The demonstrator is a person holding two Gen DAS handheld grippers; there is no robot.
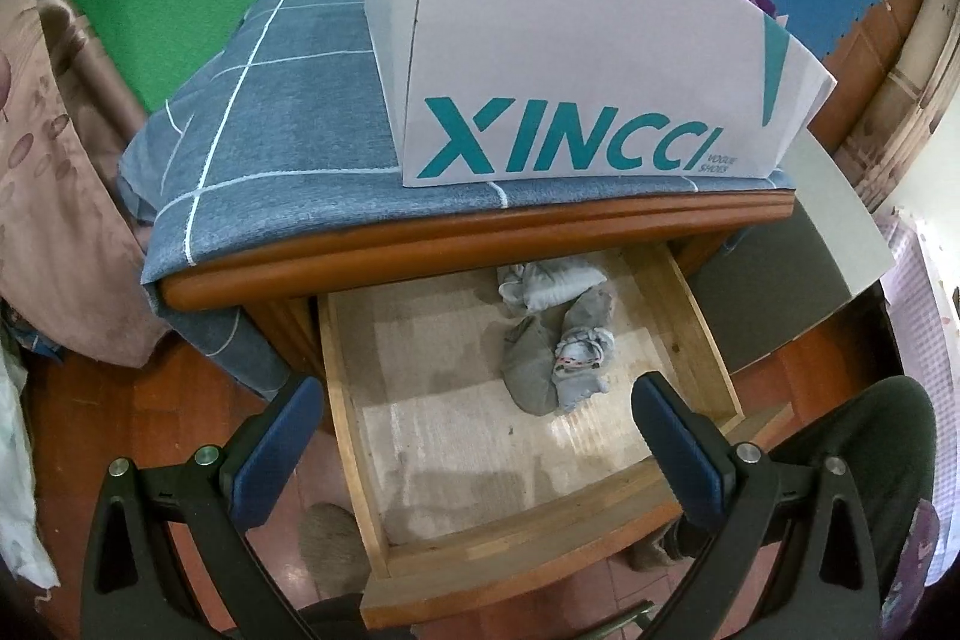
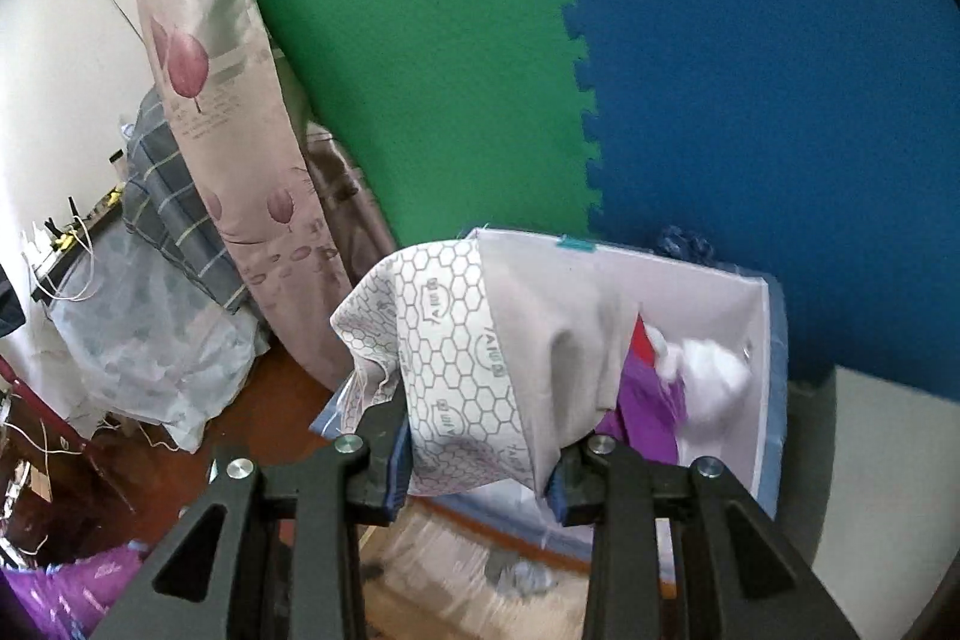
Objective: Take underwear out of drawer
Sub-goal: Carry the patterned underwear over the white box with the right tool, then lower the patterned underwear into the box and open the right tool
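Underwear (image 2: 480,370) hangs clamped in your right hand-held gripper (image 2: 480,466), just above the white box (image 2: 744,316), presumably for dropping there; your left hand-held gripper (image 1: 480,436) gapes empty above the drawer (image 1: 504,520), where more garments (image 1: 552,340) wait.

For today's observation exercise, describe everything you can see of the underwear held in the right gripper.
The underwear is soft pale grey cloth with a broad white waistband printed in grey hexagons and small logos. It hangs bunched and folded, clamped between the closed pads of the right gripper, which alone touches it. It is held above the white box of purple, red and white clothes, clear of the drawer.
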